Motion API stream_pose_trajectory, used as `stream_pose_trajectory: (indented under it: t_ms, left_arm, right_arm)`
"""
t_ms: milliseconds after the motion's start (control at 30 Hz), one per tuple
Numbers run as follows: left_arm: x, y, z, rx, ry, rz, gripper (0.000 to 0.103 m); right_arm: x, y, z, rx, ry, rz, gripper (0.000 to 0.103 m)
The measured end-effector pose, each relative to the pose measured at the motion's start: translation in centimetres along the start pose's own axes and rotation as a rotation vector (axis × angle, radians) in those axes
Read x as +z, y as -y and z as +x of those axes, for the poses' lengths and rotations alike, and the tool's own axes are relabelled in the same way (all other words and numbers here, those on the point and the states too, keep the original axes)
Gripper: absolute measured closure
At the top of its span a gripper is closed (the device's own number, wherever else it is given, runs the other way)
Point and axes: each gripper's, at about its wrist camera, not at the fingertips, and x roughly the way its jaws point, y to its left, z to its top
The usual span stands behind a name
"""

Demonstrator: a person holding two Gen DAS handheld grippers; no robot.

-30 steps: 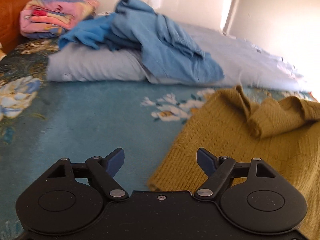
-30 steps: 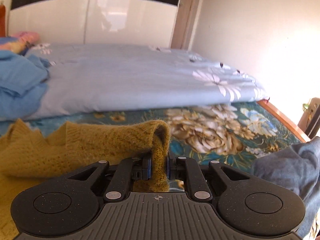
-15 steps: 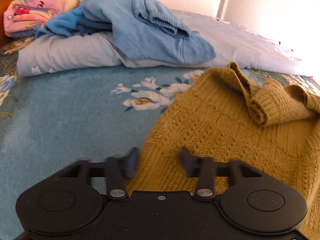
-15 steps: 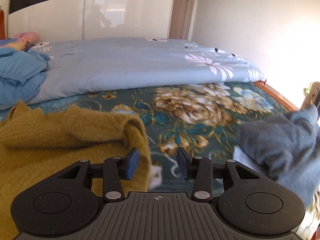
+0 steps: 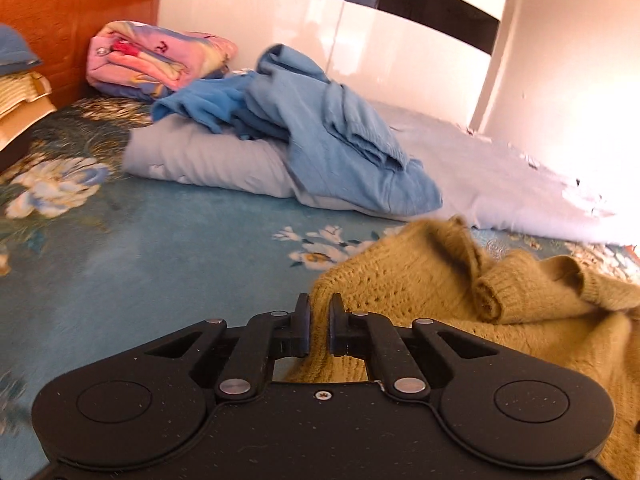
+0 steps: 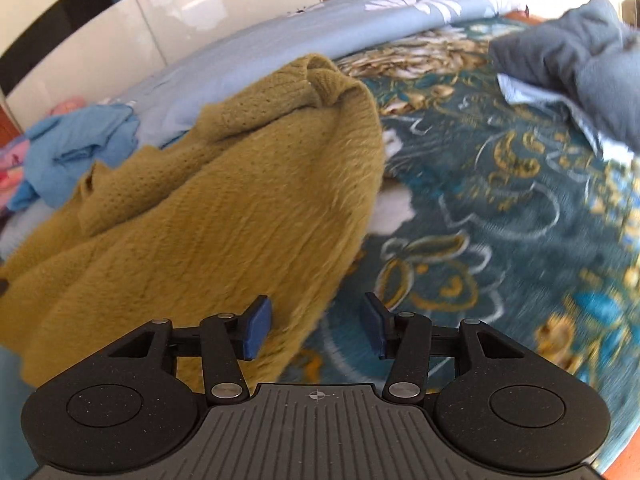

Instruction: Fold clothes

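On the bed, seen from the left wrist camera, a teal floral blanket (image 5: 132, 248) covers the near surface, and the mustard knit sweater (image 5: 460, 292) lies crumpled at the right, one rolled sleeve on top of it. The left gripper (image 5: 319, 330) has its jaws pressed together on the sweater's near edge, a strip of yellow knit caught between the pads. Farther back, a rumpled blue garment (image 5: 332, 140) is heaped on a folded pale grey-blue quilt (image 5: 208, 164), with a pink patterned bundle (image 5: 156, 60) behind it against the orange-brown headboard (image 5: 72, 16). A glossy white wardrobe (image 5: 360, 44) with a dark band closes the far side, and sunlight washes out the right-hand wall.

Over in the right wrist view, the picture is tilted and partly blurred. The mustard sweater (image 6: 224, 200) fills the left half, its edge draped over the blanket's (image 6: 480, 200) gold and white flowers. The right gripper (image 6: 316, 330) stands with its blue pads wide apart, holding nothing; the left pad sits over the sweater's hem, the right over bare blanket. A dark grey garment (image 6: 580, 60) lies at the upper right, and the pale quilt (image 6: 280, 40) stretches behind.
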Motion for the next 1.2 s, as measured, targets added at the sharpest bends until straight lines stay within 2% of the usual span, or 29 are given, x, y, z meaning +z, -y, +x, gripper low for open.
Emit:
stream_pose_trajectory:
  t_ms: [100, 133, 200, 233, 300, 400, 500, 600, 667, 767, 867, 1000, 1100, 1167, 1200]
  left_arm:
    - [-0.9, -2.1, -2.8, 0.012, 0.028, -0.06, 0.097]
    - [-1.2, -2.8, -3.8, 0.022, 0.039, -0.075, 0.097]
    - [-1.6, -4.3, -5.7, 0.046, 0.055, -0.102, 0.097]
    - [-1.8, -5.2, -6.6, 0.059, 0.059, -0.117, 0.097]
    - [-2.1, -7.0, -8.2, 0.083, 0.06, -0.159, 0.097]
    - [-2.8, -9.0, -10.7, 0.095, 0.045, -0.185, 0.097]
    - [-4.0, -9.2, -13.0, 0.024, 0.004, -0.198, 0.097]
    - [-5.5, -7.7, -14.6, -0.05, -0.033, -0.152, 0.097]
    - [-6.4, -6.6, -14.9, -0.087, -0.056, -0.125, 0.096]
    - [-7.4, -5.5, -14.0, -0.079, -0.096, -0.068, 0.096]
    - [-7.6, -5.8, -12.9, -0.076, -0.132, -0.084, 0.094]
    - [-7.4, -6.2, -13.0, -0.072, -0.14, -0.039, 0.088]
    - [-6.6, -6.6, -13.6, -0.035, -0.107, 0.022, 0.072]
    - [-5.5, -7.2, -13.8, -0.003, -0.071, 0.038, 0.067]
    - [-5.0, -7.5, -13.7, 0.004, -0.058, 0.042, 0.061]
  right_arm:
    - [-0.9, -1.2, -0.1, 0.047, -0.03, -0.017, 0.062]
    - [-1.3, -1.7, 0.0, 0.062, -0.043, -0.025, 0.069]
    - [-1.8, -2.7, 0.1, 0.093, -0.061, -0.035, 0.076]
    - [-2.0, -3.1, 0.1, 0.109, -0.067, -0.039, 0.088]
    - [-2.3, -4.1, -0.1, 0.142, -0.08, -0.058, 0.093]
    - [-2.0, -5.6, -0.9, 0.162, -0.065, -0.127, 0.094]
    - [-1.0, -6.1, -2.0, 0.136, -0.024, -0.189, 0.095]
    - [0.2, -5.4, -2.6, 0.085, 0.003, -0.217, 0.095]
    - [0.9, -4.6, -2.4, 0.057, 0.002, -0.215, 0.095]
    - [2.0, -3.3, -2.3, 0.015, 0.0, -0.212, 0.095]
    - [2.2, -2.7, -1.7, -0.012, -0.012, -0.225, 0.094]
    - [1.4, -2.5, -1.2, 0.002, -0.027, -0.237, 0.094]
    - [1.3, -2.2, -1.7, 0.012, -0.014, -0.248, 0.09]
    - [1.8, -2.0, -2.6, -0.013, 0.03, -0.276, 0.09]
    - [2.2, -1.9, -3.1, -0.025, 0.054, -0.287, 0.085]
